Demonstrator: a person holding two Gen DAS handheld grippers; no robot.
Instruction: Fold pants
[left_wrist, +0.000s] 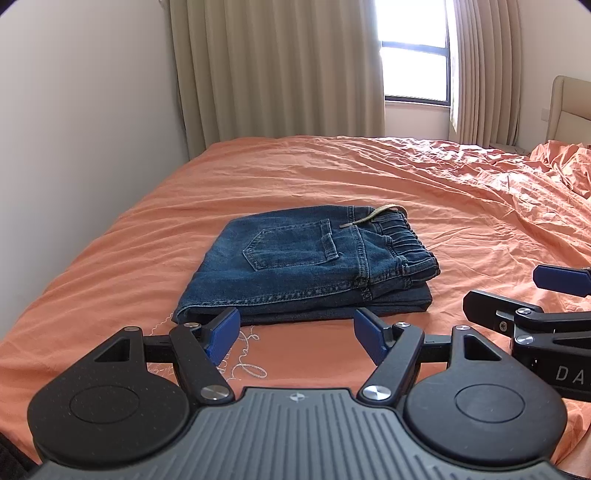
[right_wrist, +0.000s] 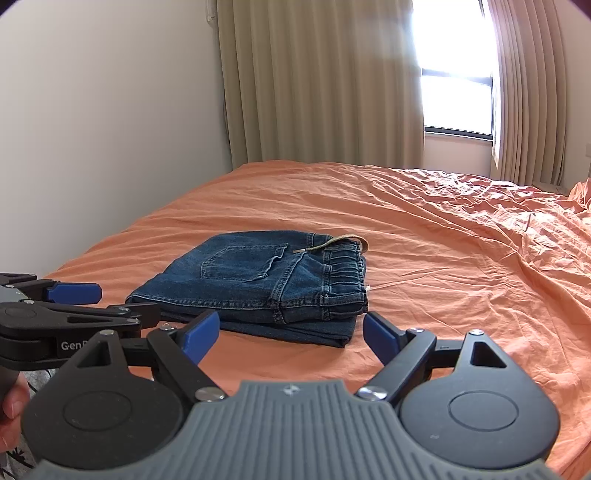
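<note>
The folded pants (left_wrist: 306, 266) are laid on the bed (left_wrist: 461, 192), waistband turned toward 1 o'clock, long axis 7 to 1. Left gripper (left_wrist: 295, 334) and right gripper (right_wrist: 291, 332) are held wide open, empty, just short of them.

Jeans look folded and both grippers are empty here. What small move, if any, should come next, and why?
Probably just draw both grippers back. The jeans already lie in a compact folded stack on the orange sheet, and the left gripper and right gripper stand open short of the near edge, holding nothing. At most, the drawstring lying loose over the waistband might be tucked in.
</note>
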